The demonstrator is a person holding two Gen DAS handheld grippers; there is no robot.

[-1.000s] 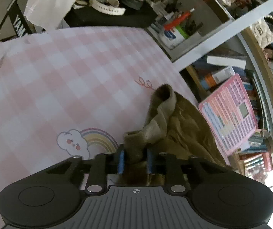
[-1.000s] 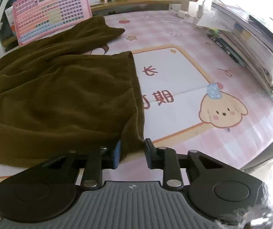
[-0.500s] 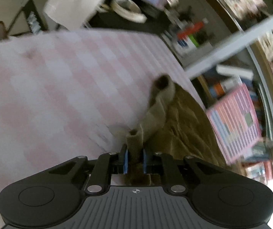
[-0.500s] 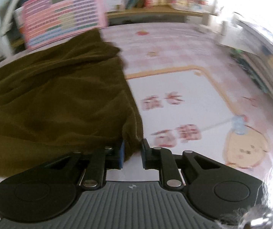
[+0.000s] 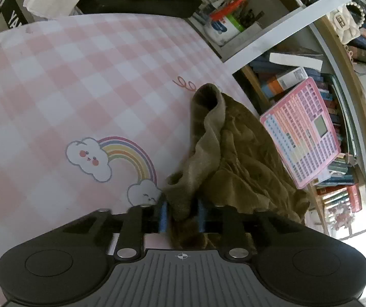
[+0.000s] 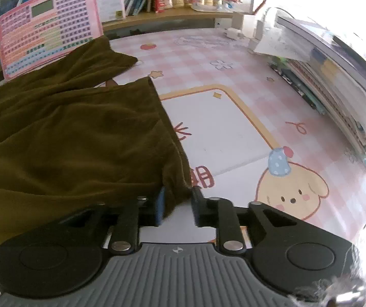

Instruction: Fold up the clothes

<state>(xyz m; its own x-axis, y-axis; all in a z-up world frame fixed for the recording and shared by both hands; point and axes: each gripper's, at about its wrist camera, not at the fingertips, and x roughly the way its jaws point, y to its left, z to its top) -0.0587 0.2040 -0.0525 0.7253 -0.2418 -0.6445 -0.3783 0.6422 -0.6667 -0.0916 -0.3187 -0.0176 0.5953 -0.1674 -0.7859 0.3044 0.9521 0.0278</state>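
Both grippers at the brown garment's edge, jaws wider than half a second ago.

Half a second back the left gripper [image 5: 181,216] pinched a narrow roll of the brown garment [image 6: 75,138] and the right gripper [image 6: 176,204] had closed to a slim gap at its corner; now both sets of fingers stand farther apart (and the motion blur is gone). The left jaws are moderately open, with a bunched ridge of cloth lying loosely between them and rising toward 12 o'clock. The right jaws are about as wide, the garment's corner between them against the left blue pad [image 6: 160,204], clear of the right finger. The garment lies spread on the pink checked mat [image 6: 234,117], reaching toward the pink keyboard toy [image 6: 47,25] at 10 o'clock.
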